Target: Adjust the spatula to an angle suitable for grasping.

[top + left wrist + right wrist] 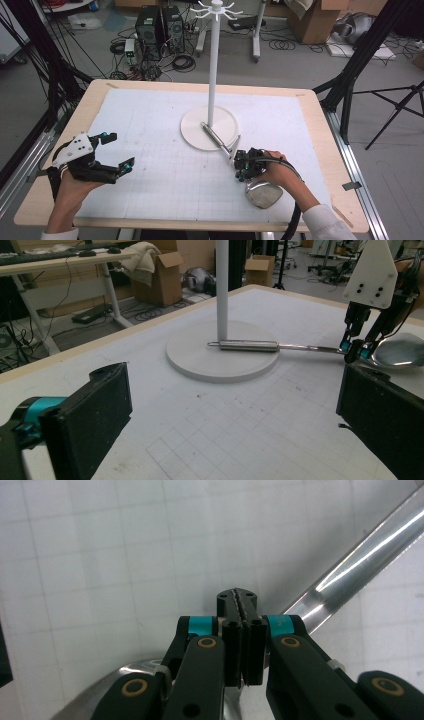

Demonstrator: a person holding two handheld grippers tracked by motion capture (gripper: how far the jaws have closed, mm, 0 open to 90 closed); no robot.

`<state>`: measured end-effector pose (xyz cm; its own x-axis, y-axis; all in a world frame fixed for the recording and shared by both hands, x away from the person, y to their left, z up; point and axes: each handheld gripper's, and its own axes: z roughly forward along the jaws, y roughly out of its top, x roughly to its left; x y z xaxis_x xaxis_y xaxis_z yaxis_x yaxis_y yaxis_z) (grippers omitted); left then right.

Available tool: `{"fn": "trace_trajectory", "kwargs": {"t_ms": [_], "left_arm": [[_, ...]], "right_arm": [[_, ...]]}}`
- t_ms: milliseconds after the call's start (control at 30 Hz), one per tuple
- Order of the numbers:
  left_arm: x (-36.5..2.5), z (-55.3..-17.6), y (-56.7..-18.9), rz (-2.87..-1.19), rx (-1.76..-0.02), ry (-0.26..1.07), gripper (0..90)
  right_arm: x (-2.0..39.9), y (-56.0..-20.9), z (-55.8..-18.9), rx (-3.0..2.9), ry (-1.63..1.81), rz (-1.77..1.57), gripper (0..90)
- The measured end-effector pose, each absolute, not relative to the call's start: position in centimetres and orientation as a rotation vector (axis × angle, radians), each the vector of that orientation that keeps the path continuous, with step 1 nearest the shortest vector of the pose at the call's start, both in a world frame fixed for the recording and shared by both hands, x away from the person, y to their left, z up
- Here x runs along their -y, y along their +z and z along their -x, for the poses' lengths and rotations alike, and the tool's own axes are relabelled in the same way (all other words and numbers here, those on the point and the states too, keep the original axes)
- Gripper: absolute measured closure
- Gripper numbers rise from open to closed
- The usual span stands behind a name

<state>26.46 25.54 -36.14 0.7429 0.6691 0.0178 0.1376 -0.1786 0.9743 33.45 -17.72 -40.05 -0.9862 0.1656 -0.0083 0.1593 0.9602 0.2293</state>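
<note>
A big shiny metal ladle (235, 160) lies on the white grid mat (165, 175) that covers the table (320, 130). Its round bowl sits near the front edge of the table, on the person's right side. Its long handle points away from the person, up to the white stand (212, 75). The far end of the handle rests on the stand's flat round base, right next to the tall pole.

The right gripper (246, 165) sits over the thin part of the ladle, just where the handle meets the bowl. It points down at the mat. In the right gripper view, its two black jaws are pressed tight together, with no gap between them. The ladle's handle runs past just beside the jaws and under them (it is not pinched between the pads). I cannot tell if the jaw tips touch the metal. The person's right hand (280, 172) holds this gripper from behind, just above the bowl.

The left gripper (116, 152) is far off on the left side of the mat, well apart from the ladle. Its jaws stand wide open and there is nothing between them. It points across the mat toward the stand and the ladle. The left hand (72, 187) holds it just above the mat.
</note>
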Motion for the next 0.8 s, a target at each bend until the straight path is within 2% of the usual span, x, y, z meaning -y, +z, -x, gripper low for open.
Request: {"fn": "trace_trajectory", "kwargs": {"t_ms": [367, 800], "left_arm": [[-25.2, -26.5, -36.3, -1.718, -0.645, 0.532, 1.8], [-25.0, -26.5, -36.3, -1.725, -0.64, 0.528, 1.8]], "right_arm": [[20.5, -39.7, -34.5, -3.026, 0.412, -0.414, 89.8], [20.4, -39.6, -34.4, -3.016, 0.333, -0.393, 89.8]]}}
